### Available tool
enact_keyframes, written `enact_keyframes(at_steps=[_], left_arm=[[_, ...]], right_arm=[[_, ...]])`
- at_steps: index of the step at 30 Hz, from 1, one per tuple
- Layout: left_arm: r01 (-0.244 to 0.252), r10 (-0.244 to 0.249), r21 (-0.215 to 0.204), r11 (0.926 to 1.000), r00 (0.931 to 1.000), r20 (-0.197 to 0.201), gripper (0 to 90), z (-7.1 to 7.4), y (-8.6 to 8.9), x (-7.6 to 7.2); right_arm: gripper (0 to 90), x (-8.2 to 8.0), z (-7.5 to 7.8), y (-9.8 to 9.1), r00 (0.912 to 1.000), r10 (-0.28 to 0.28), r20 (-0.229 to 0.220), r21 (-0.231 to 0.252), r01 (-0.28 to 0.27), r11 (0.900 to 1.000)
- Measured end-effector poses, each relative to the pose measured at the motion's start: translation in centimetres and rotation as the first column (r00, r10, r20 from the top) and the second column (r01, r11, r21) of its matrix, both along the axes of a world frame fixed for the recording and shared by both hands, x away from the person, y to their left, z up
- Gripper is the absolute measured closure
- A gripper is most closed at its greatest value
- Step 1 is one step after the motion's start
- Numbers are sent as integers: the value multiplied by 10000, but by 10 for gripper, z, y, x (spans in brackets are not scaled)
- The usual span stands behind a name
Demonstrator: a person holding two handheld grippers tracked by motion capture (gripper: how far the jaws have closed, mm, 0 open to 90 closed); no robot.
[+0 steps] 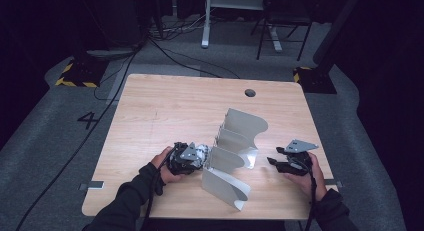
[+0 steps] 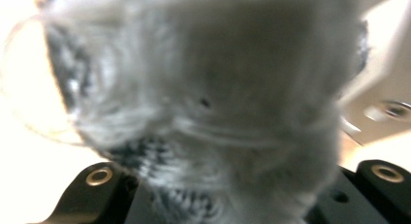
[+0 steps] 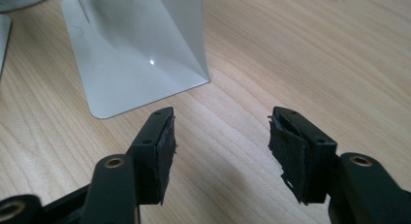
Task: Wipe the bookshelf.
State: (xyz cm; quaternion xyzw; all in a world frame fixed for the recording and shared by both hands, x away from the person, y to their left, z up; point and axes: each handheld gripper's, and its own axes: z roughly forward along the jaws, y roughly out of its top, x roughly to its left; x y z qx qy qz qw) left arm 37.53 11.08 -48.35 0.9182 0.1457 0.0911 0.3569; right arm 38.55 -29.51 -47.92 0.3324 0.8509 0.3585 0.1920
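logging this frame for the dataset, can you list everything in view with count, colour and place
file rack: one, pale grey metal with curved dividers, middle of the table
fuzzy thing: one, grey and white, held in the left claw beside the rack
table: one, light wood
cable hole: one, dark, far right of the tabletop
left claw: one, black, shut on the fuzzy thing
right claw: one, black, open, nothing between its jaws, right of the rack

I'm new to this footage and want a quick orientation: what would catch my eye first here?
The white metal divider rack stands out first, upright in the middle of the wooden table with its curved fins fanned out. At its left end the left claw is shut on a fluffy grey-white cloth, which looms blurred before that claw's camera. The right claw hovers open over bare wood, right of the rack.
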Motion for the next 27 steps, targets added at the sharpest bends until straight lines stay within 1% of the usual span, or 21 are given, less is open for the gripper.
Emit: enact_keyframes(at_steps=[2,3,4,5,6,7,9,10,11,12,13,15,16,17,19,22,23,24,25,26,27], left_arm=[[-32,39,-365,9993,9998,186,779,8,5,-6],[13,5,-488,9988,9994,356,779,12,7,-9],[90,-49,-675,9977,9981,611,779,17,10,-12],[213,-120,-1072,9940,9962,867,779,25,14,-17],[356,-208,-1426,9891,9944,1037,779,31,16,-22],[469,-265,-1644,9853,9919,1241,779,37,18,-26],[524,-210,-1849,9813,9856,1677,779,47,22,-33],[573,-221,-1960,9789,9839,1774,779,50,23,-35],[598,-189,-2043,9771,9803,1964,779,54,24,-38],[657,-174,-2139,9746,9753,2200,778,59,24,-40],[757,-201,-2306,9701,9719,2347,779,64,23,-43],[895,-259,-2373,9673,9656,2586,778,69,21,-45],[895,-259,-2373,9673,9656,2586,778,69,21,-45],[1025,-321,-2353,9665,9579,2853,778,74,18,-46],[1038,-263,-2518,9622,9555,2937,778,77,16,-44],[966,-151,-2581,9613,9536,3006,778,79,14,-40],[904,-81,-2632,9605,9545,2982,777,79,13,-38],[830,-20,-2695,9594,9577,2878,776,78,10,-32],[830,-20,-2695,9594,9577,2878,776,78,10,-32],[783,10,-2744,9584,9607,2777,776,77,9,-30],[664,83,-2848,9563,9673,2534,775,74,7,-23]], right_arm=[[425,2,-5,1,9998,-38,-172,-84,36,10000],[423,3,-7,2,9996,-35,-266,-92,33,10000],[421,4,-9,2,9994,-2,-333,-128,-2,9999],[417,4,-10,3,9993,-11,-386,-166,5,9999],[414,5,-12,4,9992,-11,-395,-250,2,9997],[411,6,-12,4,9991,-15,-420,-273,4,9996],[401,7,-14,5,9990,-36,-444,-222,26,9998],[394,8,-15,5,9988,-46,-489,-250,34,9997],[386,8,-16,6,9985,-67,-541,-172,57,9998],[388,9,-17,6,9985,-58,-548,-67,54,10000],[383,10,-17,6,9983,-76,-579,41,78,10000],[348,11,-19,6,9982,-85,-595,167,95,9998],[323,12,-20,6,9981,-94,-611,305,113,9995],[304,13,-21,6,9976,-125,-679,444,156,9989],[293,14,-22,6,9977,-146,-654,507,179,9986],[285,14,-23,6,9978,-172,-645,530,206,9984],[283,14,-23,6,9978,-181,-637,538,215,9983],[278,14,-23,6,9979,-197,-619,540,230,9983],[276,14,-23,6,9979,-206,-615,546,240,9982],[275,14,-23,6,9979,-211,-613,551,245,9982],[274,14,-23,6,9979,-205,-614,549,238,9982]])
